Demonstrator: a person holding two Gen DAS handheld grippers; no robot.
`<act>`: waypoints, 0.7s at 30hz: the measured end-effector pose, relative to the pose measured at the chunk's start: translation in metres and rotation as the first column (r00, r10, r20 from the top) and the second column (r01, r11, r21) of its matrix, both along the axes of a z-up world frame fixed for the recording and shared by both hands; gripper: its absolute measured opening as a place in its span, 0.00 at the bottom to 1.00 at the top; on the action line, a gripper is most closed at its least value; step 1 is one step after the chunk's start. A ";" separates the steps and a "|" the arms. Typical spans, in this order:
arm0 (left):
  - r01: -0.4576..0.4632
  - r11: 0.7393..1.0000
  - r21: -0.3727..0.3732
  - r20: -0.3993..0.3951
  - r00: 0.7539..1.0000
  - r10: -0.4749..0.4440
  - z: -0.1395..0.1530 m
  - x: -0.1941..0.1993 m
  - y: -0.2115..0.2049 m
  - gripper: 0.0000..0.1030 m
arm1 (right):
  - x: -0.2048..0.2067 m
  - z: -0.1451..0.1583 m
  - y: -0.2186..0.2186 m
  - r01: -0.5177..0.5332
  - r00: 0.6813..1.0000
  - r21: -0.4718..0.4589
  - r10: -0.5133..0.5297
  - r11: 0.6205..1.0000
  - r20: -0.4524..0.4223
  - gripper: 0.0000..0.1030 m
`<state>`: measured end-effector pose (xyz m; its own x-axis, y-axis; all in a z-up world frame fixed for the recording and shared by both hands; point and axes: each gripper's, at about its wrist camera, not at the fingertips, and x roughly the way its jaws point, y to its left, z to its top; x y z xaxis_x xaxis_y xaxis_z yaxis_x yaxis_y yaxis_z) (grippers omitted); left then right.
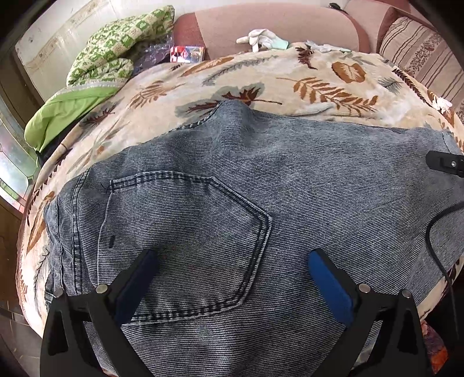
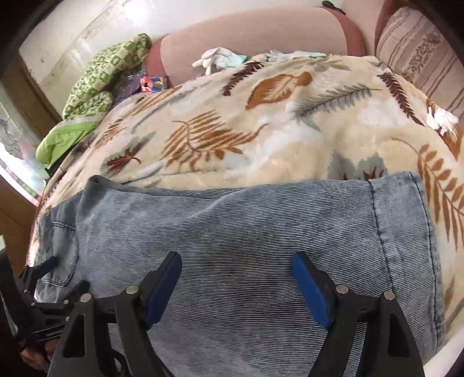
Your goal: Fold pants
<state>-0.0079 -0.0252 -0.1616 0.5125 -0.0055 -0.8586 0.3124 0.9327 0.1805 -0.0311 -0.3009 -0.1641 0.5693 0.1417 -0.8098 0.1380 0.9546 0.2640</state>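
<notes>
The blue denim pants (image 1: 304, 179) lie flat on a leaf-patterned blanket (image 1: 261, 78), folded lengthwise. The seat with its back pocket (image 1: 188, 237) is under my left gripper (image 1: 233, 256), which is open and empty just above the pocket. The leg end with its hem (image 2: 406, 232) is under my right gripper (image 2: 236, 259), also open and empty above the denim (image 2: 232, 220). The right gripper's edge shows in the left wrist view (image 1: 446, 163); the left gripper shows at the right wrist view's lower left (image 2: 43, 293).
A green patterned quilt (image 1: 116, 49) lies at the far left. White gloves (image 1: 261, 39) and a small colourful box (image 1: 188, 53) sit by the pink sofa back (image 1: 275, 26). A striped cushion (image 1: 420, 58) is at the far right. The blanket's edge drops off at the left.
</notes>
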 end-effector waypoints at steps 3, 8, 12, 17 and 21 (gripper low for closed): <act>-0.022 1.000 0.003 -0.023 0.999 0.022 0.004 0.001 -0.001 1.00 | -0.005 0.006 0.001 -0.004 0.999 0.033 0.002 0.999 0.046 0.79; -0.059 0.998 -0.020 -0.027 0.998 0.058 0.014 -0.004 -0.004 1.00 | -0.012 0.025 0.009 0.010 0.988 0.044 -0.017 0.999 0.157 0.79; -0.058 0.998 -0.030 0.023 0.998 0.059 0.034 -0.010 -0.012 1.00 | -0.014 0.036 0.012 0.014 0.978 0.077 -0.029 0.997 0.205 0.79; -0.048 0.997 -0.060 0.121 0.991 0.055 0.070 -0.017 -0.030 1.00 | -0.017 0.043 0.012 0.011 0.974 0.090 -0.031 0.996 0.226 0.79; -0.027 0.995 -0.095 0.211 0.976 0.046 0.101 -0.025 -0.044 1.00 | -0.022 0.046 0.001 0.028 0.969 0.137 -0.060 0.990 0.241 0.79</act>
